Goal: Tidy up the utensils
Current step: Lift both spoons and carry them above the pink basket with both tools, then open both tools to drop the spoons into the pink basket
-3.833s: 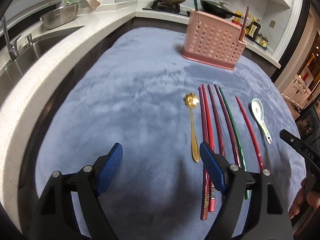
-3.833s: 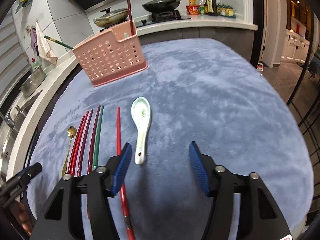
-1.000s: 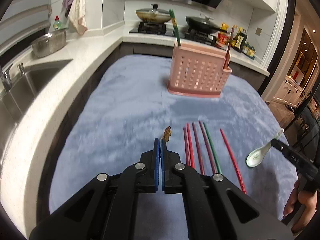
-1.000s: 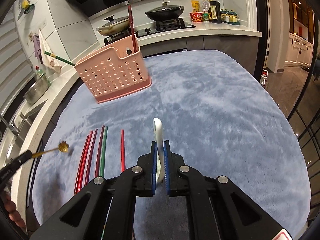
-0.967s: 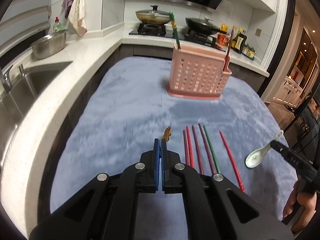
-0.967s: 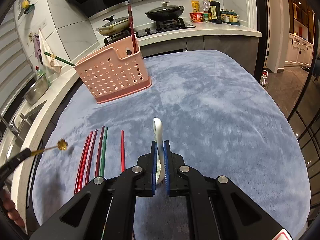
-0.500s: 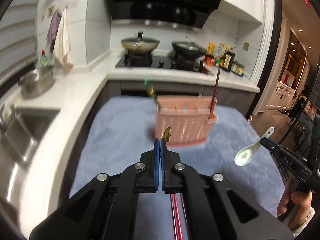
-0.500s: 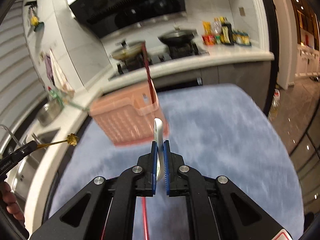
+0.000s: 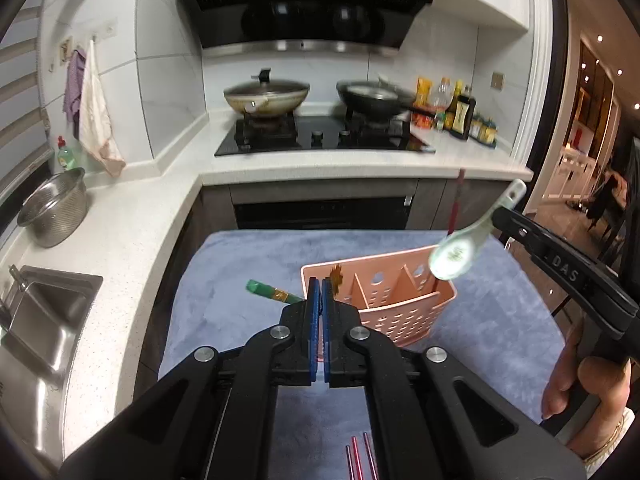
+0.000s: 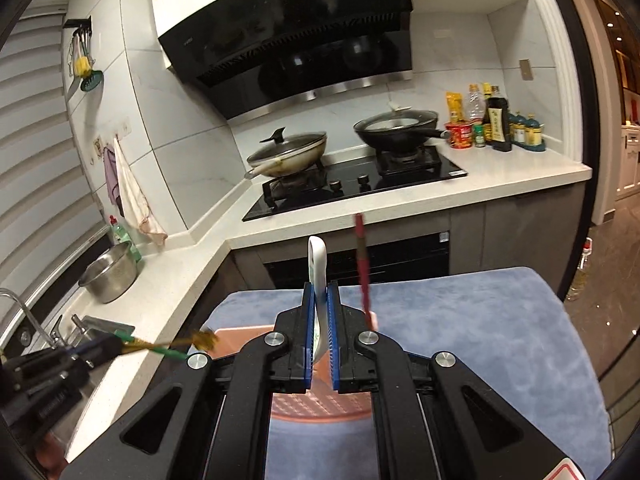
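My left gripper (image 9: pixel 320 292) is shut on the gold spoon (image 9: pixel 335 278), whose flower-shaped bowl sticks out over the left end of the pink utensil basket (image 9: pixel 400 300). My right gripper (image 10: pixel 320 300) is shut on the white ceramic spoon (image 10: pixel 317 264), held above the basket (image 10: pixel 320 404). In the left wrist view that white spoon (image 9: pixel 460 246) hangs over the basket's right end. In the right wrist view the gold spoon (image 10: pixel 202 340) points at the basket's left side. A green chopstick (image 9: pixel 272 291) and a red chopstick (image 10: pixel 363 268) stand in the basket.
The basket sits on a blue cloth (image 9: pixel 240 280) over the table. Red chopsticks (image 9: pixel 360 456) lie on it below my left gripper. A counter with a sink (image 9: pixel 44 320), a steel colander (image 9: pixel 56 212), a hob with pans (image 9: pixel 316 132) and bottles (image 10: pixel 496 124) lies behind.
Both grippers closed on their spoons, lifted them off the cloth and moved forward and up over the basket. The basket now lies close below both grippers.
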Action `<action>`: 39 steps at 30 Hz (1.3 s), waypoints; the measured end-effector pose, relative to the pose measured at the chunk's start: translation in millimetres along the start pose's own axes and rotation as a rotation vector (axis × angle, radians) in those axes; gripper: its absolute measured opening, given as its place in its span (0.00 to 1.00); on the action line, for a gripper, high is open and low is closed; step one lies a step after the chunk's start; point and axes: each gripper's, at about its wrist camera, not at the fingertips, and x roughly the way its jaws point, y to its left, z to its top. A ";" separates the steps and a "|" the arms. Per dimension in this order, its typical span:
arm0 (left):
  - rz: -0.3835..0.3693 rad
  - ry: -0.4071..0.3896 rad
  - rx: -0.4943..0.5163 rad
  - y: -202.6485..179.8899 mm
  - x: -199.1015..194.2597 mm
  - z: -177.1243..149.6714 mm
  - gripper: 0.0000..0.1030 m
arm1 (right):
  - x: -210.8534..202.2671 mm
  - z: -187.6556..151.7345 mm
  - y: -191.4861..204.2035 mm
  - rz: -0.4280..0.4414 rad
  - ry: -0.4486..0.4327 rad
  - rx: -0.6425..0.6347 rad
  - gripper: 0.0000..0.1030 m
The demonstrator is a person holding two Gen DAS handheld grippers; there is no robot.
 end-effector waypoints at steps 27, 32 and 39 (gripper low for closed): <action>0.069 -0.057 -0.100 19.7 -27.3 -31.0 0.52 | -34.6 -51.4 -18.9 -0.056 0.073 -0.033 0.38; 0.109 -0.057 -0.106 24.2 -58.6 -73.8 0.61 | -79.3 -100.5 -24.9 -0.072 0.132 -0.042 0.41; 0.125 0.041 -0.101 25.8 -82.8 -158.8 0.62 | -125.4 -184.2 -27.0 -0.134 0.254 -0.084 0.42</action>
